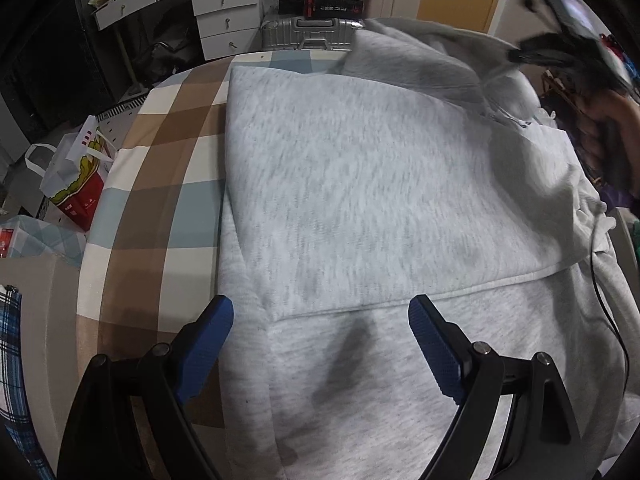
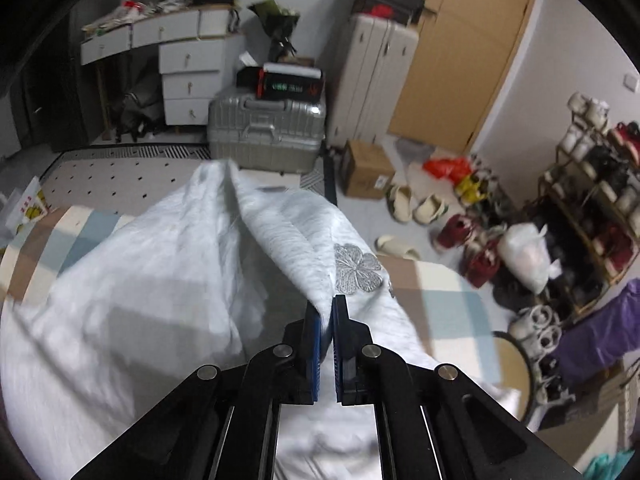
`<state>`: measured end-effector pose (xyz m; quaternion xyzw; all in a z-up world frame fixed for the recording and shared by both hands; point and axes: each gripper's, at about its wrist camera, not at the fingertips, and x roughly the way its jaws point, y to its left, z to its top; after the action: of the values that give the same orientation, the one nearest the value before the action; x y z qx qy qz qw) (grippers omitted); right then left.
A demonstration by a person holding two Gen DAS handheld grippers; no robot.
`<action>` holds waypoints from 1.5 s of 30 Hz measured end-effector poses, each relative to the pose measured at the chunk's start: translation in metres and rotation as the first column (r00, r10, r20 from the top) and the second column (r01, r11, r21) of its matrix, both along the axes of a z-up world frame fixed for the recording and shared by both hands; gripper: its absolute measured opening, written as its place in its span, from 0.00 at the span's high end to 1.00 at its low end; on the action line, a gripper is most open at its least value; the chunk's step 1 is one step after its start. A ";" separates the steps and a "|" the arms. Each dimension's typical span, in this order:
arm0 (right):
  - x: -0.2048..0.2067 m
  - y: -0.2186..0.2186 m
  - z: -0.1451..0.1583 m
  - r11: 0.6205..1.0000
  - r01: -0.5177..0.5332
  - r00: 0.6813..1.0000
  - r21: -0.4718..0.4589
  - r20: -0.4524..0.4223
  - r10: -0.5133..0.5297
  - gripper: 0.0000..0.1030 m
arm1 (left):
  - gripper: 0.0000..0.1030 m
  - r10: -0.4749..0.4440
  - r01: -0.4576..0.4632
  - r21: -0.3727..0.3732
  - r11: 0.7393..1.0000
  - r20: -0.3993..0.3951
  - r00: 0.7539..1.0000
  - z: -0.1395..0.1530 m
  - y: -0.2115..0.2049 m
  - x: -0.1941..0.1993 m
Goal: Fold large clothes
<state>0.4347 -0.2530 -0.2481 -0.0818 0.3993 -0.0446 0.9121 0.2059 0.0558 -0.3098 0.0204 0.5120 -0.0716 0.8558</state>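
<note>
A light grey sweatshirt [image 1: 360,184] lies on a checked bedsheet [image 1: 160,184], with one part folded over so that a hem edge runs across the near side. My left gripper [image 1: 320,324] hovers over the near part of the garment, open, nothing between its blue pads [image 1: 204,352]. My right gripper [image 2: 327,312] is shut on a fold of the sweatshirt [image 2: 280,232] and holds it raised in a ridge above the bed; a silver flower patch [image 2: 356,268] shows beside the pads. In the left wrist view the right gripper [image 1: 560,56] is a dark blur at the far right with a hand behind it.
Past the bed's far edge stand a silver suitcase [image 2: 264,136], white drawers [image 2: 188,80] and a pale cabinet [image 2: 372,80]. Slippers, shoes, a cardboard box [image 2: 364,168] and a shoe rack [image 2: 592,200] fill the floor on the right. Shopping bags [image 1: 76,176] stand left of the bed.
</note>
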 end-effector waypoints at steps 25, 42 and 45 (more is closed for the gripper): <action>-0.069 -0.021 0.038 0.972 -0.052 0.997 0.228 -0.050 0.065 0.25 | 0.16 -0.014 0.014 0.031 0.999 -0.007 1.000 -0.005 -0.013 0.003; 0.024 0.024 0.020 0.926 -0.034 0.999 -0.376 -0.024 0.027 0.96 | 0.15 -0.074 0.074 0.077 0.994 0.007 0.997 -0.006 -0.031 -0.001; -0.022 0.046 0.049 0.911 -0.103 0.981 -0.398 0.112 0.160 0.96 | 0.15 -0.046 0.043 0.057 0.997 0.052 0.998 0.002 -0.028 -0.001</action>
<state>0.4130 -0.2075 -0.1989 -0.2853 0.3098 -0.0673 0.9045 0.2050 0.0273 -0.3079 0.0574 0.4903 -0.0758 0.8663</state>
